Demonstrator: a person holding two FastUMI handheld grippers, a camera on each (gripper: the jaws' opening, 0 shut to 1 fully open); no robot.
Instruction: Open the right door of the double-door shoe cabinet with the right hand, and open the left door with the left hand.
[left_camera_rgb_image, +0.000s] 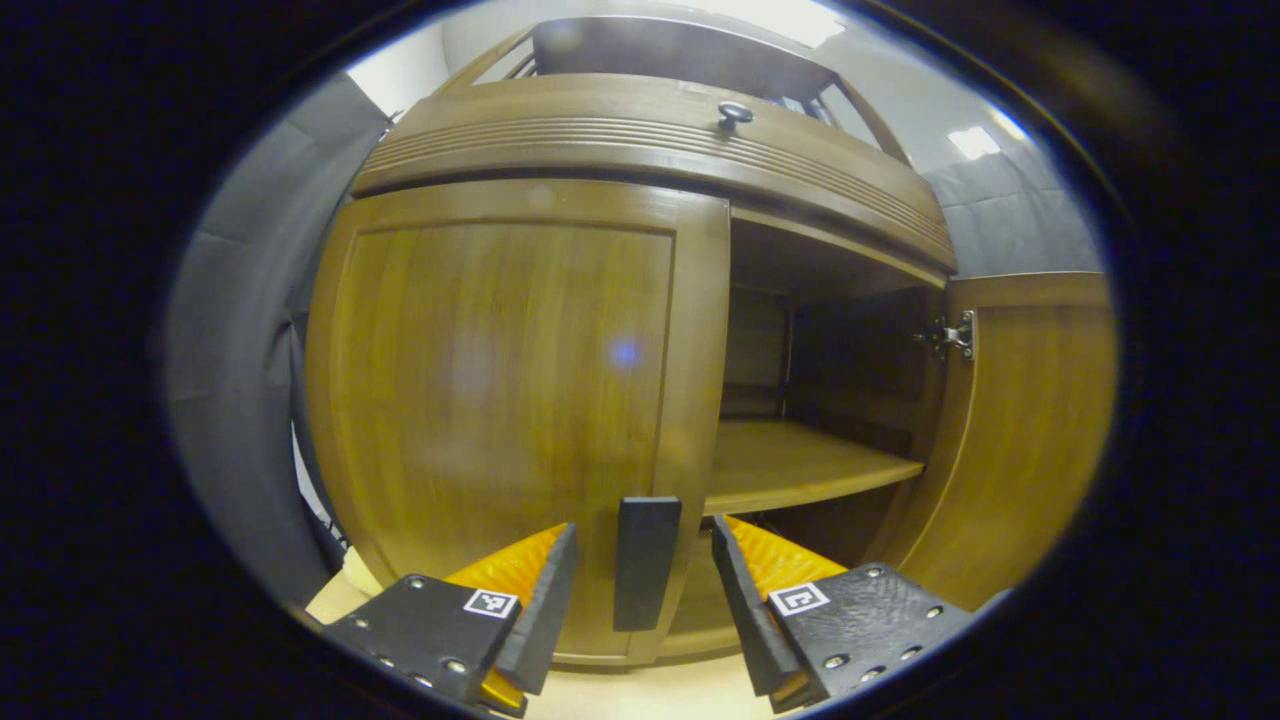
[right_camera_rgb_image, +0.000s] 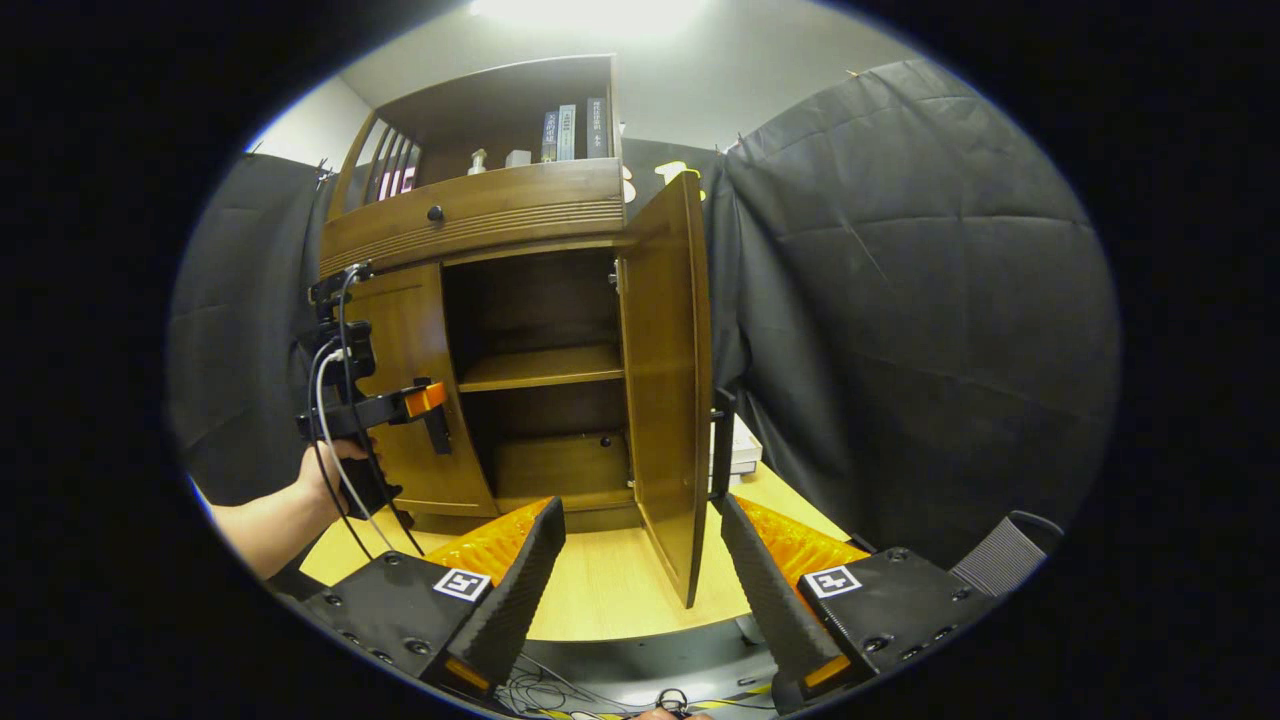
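black-draped booth; right door (right_camera_rgb_image: 668, 380) swung open, left door (left_camera_rgb_image: 500, 400) closed; left gripper (left_camera_rgb_image: 640, 570) wide around handle (left_camera_rgb_image: 645, 560), right gripper (right_camera_rgb_image: 640, 560) wide

right door (right_camera_rgb_image: 668, 380) of the shoe cabinet (right_camera_rgb_image: 480, 215) stands wide open; a hand (right_camera_rgb_image: 335, 470) holds the left gripper (right_camera_rgb_image: 432, 415) at the closed left door (right_camera_rgb_image: 405, 400).

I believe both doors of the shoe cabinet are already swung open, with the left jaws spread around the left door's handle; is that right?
Not quite: only the right door is open. The left door is closed, as the left gripper view shows. The left gripper does have its jaws spread around the handle.
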